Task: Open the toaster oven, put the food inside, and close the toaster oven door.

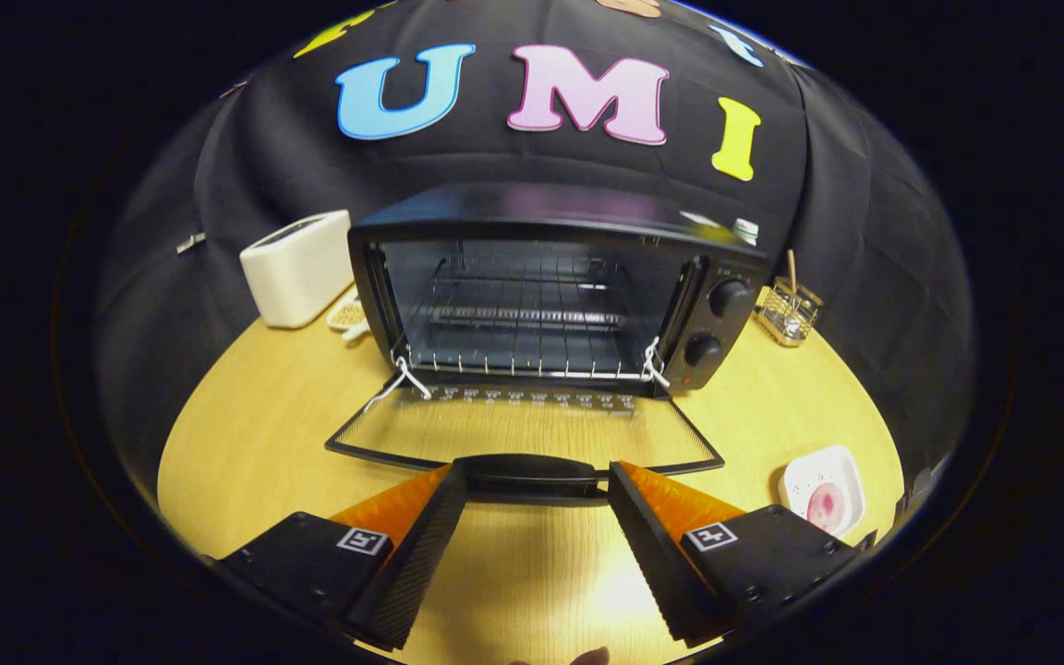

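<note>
The toaster oven is seen with its door folded down flat, the handle lying crosswise just ahead of the gripper, whose fingers are spread wide and hold nothing. The food is found on a small plate, near and well right of the fingers.

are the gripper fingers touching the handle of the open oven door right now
Cannot tell. In the gripper view the open gripper has its fingertips flanking the door handle, and the tips overlap the handle's ends, so no contact or gap shows plainly.
</note>
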Demonstrator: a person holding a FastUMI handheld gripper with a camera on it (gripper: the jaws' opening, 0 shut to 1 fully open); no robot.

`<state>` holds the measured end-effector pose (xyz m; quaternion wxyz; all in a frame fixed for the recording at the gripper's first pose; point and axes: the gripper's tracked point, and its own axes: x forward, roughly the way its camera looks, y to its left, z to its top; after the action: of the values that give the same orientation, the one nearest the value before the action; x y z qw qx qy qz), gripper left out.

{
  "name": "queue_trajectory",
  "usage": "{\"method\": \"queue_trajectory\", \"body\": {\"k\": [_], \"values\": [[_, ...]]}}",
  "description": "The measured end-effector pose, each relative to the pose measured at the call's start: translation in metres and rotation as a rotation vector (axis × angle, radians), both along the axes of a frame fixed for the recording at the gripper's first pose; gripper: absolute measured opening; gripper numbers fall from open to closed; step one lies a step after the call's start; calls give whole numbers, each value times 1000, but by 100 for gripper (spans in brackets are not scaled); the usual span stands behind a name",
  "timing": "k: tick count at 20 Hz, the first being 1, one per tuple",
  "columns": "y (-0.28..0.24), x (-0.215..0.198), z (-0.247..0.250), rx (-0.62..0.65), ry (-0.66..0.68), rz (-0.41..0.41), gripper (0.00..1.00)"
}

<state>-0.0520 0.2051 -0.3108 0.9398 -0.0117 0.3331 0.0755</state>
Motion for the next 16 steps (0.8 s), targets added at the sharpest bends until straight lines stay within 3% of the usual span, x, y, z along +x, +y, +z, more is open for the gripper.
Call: {"method": "queue_trajectory", "body": {"k": [7,12,16], "values": [[-1,-23,-16,25,84,44,100],[-23,-30,15,80,75,78,100],[-72,-25,47,137,60,90,100]]}}
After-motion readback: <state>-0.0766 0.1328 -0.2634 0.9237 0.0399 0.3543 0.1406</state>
